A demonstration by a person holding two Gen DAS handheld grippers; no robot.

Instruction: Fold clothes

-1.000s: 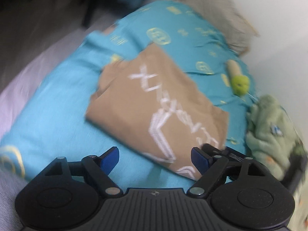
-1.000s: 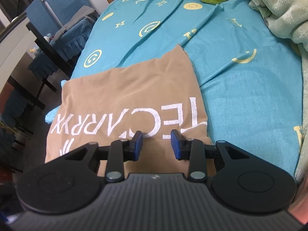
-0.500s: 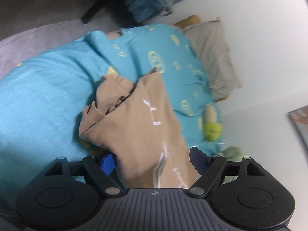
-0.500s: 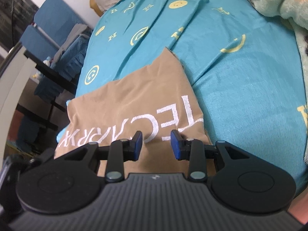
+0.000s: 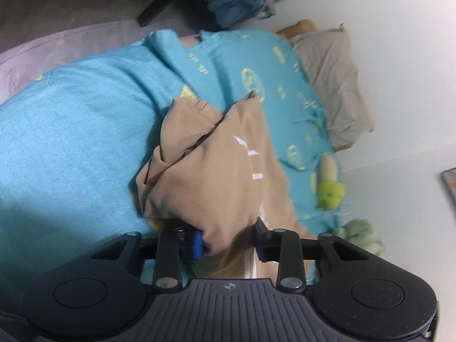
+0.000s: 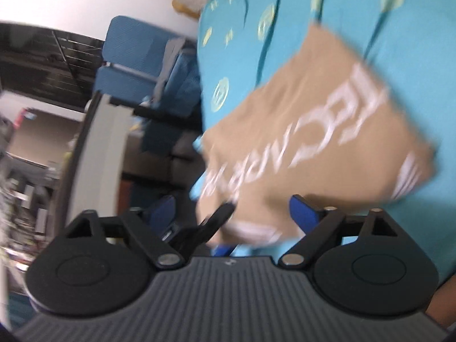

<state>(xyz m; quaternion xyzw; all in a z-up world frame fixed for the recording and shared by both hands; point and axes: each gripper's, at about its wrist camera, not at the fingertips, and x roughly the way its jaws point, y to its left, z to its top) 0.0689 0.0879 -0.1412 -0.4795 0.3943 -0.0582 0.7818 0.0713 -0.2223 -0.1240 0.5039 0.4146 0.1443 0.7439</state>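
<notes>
A folded tan shirt (image 5: 228, 171) with white lettering lies on the turquoise bedspread (image 5: 71, 131). My left gripper (image 5: 229, 242) is closing on the shirt's near edge. A bunch of tan fabric fills the gap between its pads and both touch it. In the right wrist view the same tan shirt (image 6: 327, 131) looks blurred and tilted. My right gripper (image 6: 233, 213) is opening, its jaws spread wide, and the shirt's near edge sits between them without being pressed. A black finger (image 6: 211, 223) of the left gripper pokes in at that edge.
A beige pillow (image 5: 333, 85) lies at the head of the bed against the white wall. A green plush toy (image 5: 329, 192) and a pale green blanket (image 5: 359, 233) sit by the shirt's far side. Blue chairs (image 6: 142, 57) stand beside the bed.
My left gripper came down onto the shirt's near edge and closed on a bunch of it. My right gripper let go of the shirt, opened wide and rolled, so its view tilted.
</notes>
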